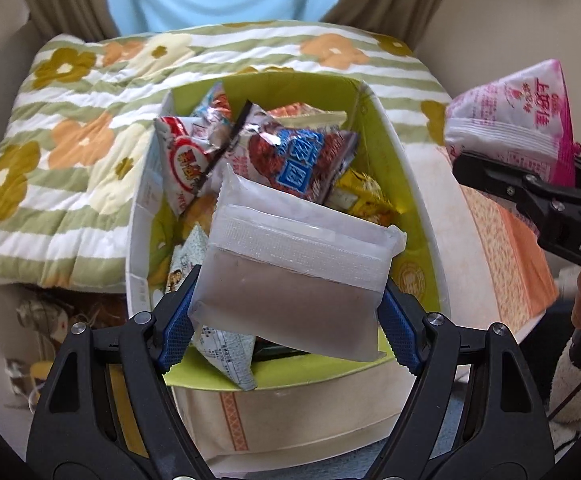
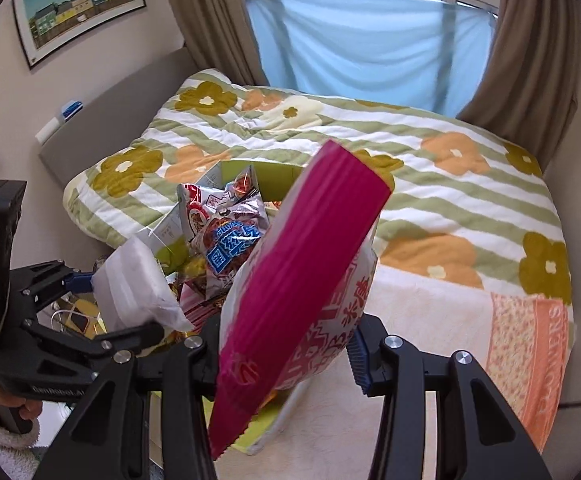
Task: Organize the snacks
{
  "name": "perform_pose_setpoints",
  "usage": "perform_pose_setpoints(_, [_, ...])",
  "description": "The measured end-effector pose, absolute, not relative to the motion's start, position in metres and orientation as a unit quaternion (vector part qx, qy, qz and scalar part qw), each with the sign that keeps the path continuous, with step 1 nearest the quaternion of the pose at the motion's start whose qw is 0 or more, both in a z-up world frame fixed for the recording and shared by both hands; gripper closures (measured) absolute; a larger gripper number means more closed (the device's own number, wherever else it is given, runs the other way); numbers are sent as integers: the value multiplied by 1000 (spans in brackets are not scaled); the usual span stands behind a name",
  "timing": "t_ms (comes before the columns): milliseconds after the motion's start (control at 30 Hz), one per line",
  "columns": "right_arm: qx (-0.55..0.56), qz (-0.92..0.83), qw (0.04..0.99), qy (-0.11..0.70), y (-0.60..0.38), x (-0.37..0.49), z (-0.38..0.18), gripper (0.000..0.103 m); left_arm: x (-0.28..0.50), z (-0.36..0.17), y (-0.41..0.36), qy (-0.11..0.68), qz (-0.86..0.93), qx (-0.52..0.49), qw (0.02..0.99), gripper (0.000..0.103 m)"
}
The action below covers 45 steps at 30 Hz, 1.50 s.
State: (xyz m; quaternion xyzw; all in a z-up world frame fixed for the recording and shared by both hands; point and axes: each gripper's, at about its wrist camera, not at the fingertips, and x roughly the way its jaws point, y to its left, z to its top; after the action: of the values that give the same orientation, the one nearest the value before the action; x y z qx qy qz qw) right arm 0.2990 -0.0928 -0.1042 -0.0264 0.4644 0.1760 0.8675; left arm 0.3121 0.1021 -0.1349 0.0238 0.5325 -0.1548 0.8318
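While the snack box (image 1: 390, 152) sat on the bed (image 1: 70, 128), already crowded with packets, the left tool (image 1: 286, 316) clamped a frosted white pouch (image 1: 290, 280) above it and the right tool (image 2: 286, 354) pinched a pink bag (image 2: 290, 280) beside it, seemingly for adding.

The left gripper (image 1: 288, 308) fills the lower middle of its own view, angled steeply downward, its blue-padded jaws pressed against both sides of a frosted white packet (image 1: 294, 276). The right gripper (image 2: 286, 356), at the bottom centre of its view, also tilts down, jaws clamped on a pink-edged snack bag (image 2: 298, 280). A hand (image 2: 8, 408) in a fuzzy sleeve grips the left gripper's handle at lower left.
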Motion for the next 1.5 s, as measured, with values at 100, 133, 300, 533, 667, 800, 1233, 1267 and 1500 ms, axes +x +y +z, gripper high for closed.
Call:
perform_pose_setpoints(100, [-24,157,868,471,-89,294,-105,61,309,-141,100,539,-181,35,822,25])
perform_pose_setpoints(133, [-24,152,868,473,-88,293,-105,61,309,-142,98,539,-183,37,821,24])
perform_pose_setpoints(300, [-26,146,870,470,-84,289,-103,61,303,-138,98,519,-179,28,836,4])
perform_pose_setpoints(533, [-36,175,863,473,-71,284,-112,61,287,-134,121,512,-139,3,847,2])
perform_pose_setpoints(667, [-47,188,851,488,-57,287,-128,61,283,-132,135,511,-123,-13,851,2])
perform_pose_setpoints(800, [-40,178,849,495,-52,294,-138,53,281,-128,143,507,-110,-9,855,2])
perform_pose_setpoints(1233, [15,131,886,445,-65,274,-108,8,287,-119,163,506,-123,-9,854,2])
perform_pose_setpoints(1267, [19,126,888,443,-68,271,-106,8,286,-117,163,501,-125,-8,856,2])
perform_pose_setpoints(1500, [25,112,907,405,-84,237,-74,8,252,-72,149,453,-121,4,883,2])
